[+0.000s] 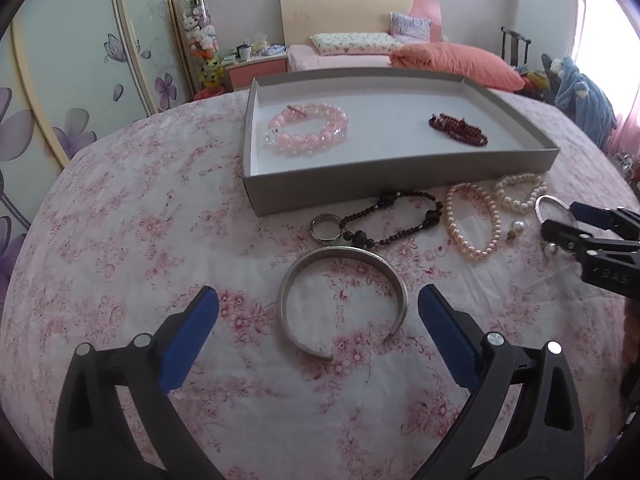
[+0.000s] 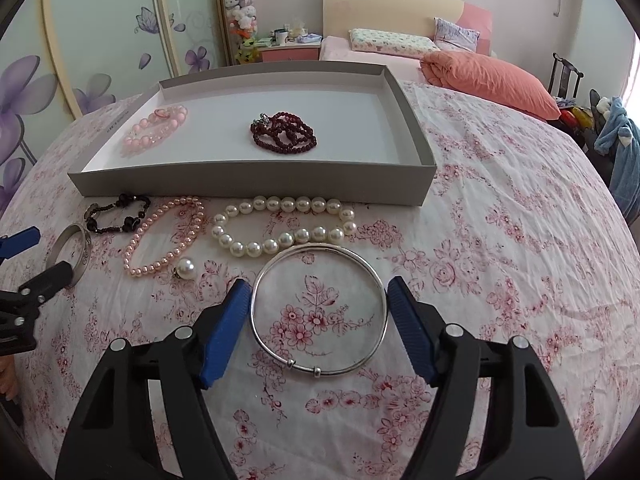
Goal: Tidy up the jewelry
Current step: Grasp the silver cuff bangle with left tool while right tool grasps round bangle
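Observation:
A grey tray (image 1: 400, 168) (image 2: 256, 184) holds a pink bead bracelet (image 1: 306, 130) (image 2: 154, 130) and a dark red bead bracelet (image 1: 458, 129) (image 2: 284, 134). In front of it lie a silver cuff (image 1: 342, 304), a black bead bracelet (image 1: 396, 218) (image 2: 116, 214), a pink pearl strand (image 1: 474, 220) (image 2: 164, 236), a white pearl strand (image 1: 520, 192) (image 2: 284, 226) and a thin silver bangle (image 2: 318, 310). My left gripper (image 1: 318, 300) is open around the cuff. My right gripper (image 2: 318, 292) is open, its blue pads just outside the bangle.
A small ring (image 1: 326, 227) and a pearl earring (image 2: 185, 269) lie among the jewelry on the floral cloth (image 1: 160, 240). A bed with an orange pillow (image 2: 492, 80) stands behind; a wardrobe (image 1: 60, 80) is at the left.

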### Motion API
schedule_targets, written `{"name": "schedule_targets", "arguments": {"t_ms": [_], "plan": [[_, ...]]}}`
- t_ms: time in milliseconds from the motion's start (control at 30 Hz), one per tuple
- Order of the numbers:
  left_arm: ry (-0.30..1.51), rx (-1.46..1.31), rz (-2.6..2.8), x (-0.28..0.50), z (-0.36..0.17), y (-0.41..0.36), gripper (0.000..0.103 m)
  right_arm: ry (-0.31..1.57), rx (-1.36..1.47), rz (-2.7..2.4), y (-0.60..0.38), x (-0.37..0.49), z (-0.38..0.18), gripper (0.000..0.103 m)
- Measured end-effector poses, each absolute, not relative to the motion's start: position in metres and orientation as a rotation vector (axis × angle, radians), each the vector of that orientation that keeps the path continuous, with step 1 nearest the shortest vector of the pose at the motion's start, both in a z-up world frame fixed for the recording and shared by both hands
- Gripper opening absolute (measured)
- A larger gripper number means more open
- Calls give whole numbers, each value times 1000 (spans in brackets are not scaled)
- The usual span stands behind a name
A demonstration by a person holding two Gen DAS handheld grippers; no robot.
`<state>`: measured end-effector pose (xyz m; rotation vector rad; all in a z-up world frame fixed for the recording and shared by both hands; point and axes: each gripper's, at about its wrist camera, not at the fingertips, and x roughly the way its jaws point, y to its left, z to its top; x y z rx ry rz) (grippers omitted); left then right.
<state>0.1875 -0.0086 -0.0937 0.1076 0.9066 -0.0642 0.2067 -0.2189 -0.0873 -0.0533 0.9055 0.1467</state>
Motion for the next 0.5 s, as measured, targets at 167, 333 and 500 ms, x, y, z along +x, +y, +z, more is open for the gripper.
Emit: {"name": "schedule_targets", "arguments": {"t_ms": [167,333,500], "plan": [[938,92,-39,195,-100,-8,97,905,-54,144,-219,207,-88,71],[953,46,-49,200,-102,-2,97,906,-52,144,-219,206,-88,72],[948,47,-52,199,-101,-4,92,907,-53,144,-220,207,-88,74]]}}
